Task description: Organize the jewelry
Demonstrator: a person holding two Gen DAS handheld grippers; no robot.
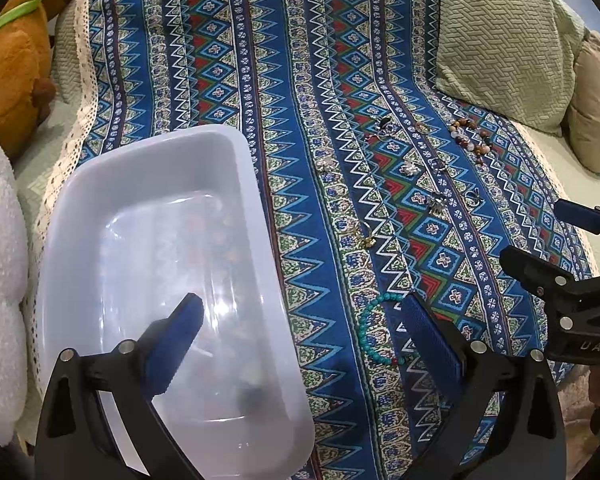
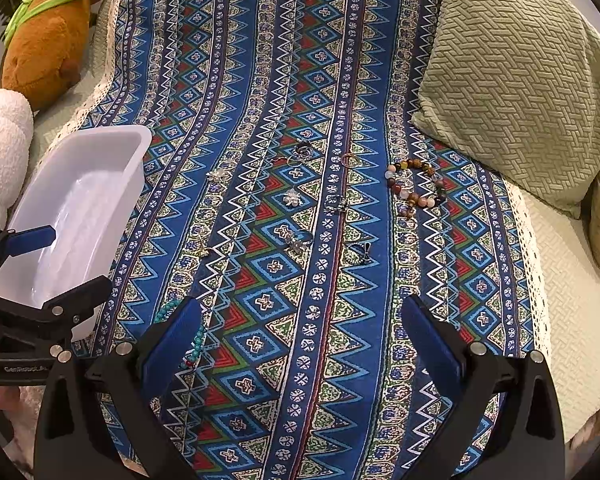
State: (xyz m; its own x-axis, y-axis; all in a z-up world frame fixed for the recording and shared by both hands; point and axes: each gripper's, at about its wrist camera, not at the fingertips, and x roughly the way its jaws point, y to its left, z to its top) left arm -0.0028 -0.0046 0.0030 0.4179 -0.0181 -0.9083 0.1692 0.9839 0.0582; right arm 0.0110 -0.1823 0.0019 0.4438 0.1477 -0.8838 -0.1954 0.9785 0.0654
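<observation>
A translucent white plastic bin [image 1: 100, 208] lies on a blue patterned cloth [image 1: 300, 80]; it also shows in the right wrist view [image 2: 112, 140]. My left gripper [image 1: 300, 316] is open, one finger over the bin, the other beside a turquoise bead bracelet [image 1: 366, 332]. That bracelet [image 2: 198, 340] is half hidden behind my right gripper's left finger. My right gripper [image 2: 302, 316] is open and empty above the cloth. A brown mixed-stone bracelet [image 2: 416, 184], several small rings and brooches [image 2: 296, 198] lie scattered farther on.
A green textured pillow [image 2: 512, 80] sits at the right. A brown plush toy [image 2: 48, 40] and a white fluffy cushion [image 2: 0, 140] are at the left. The cloth has a cream lace edge [image 2: 536, 260].
</observation>
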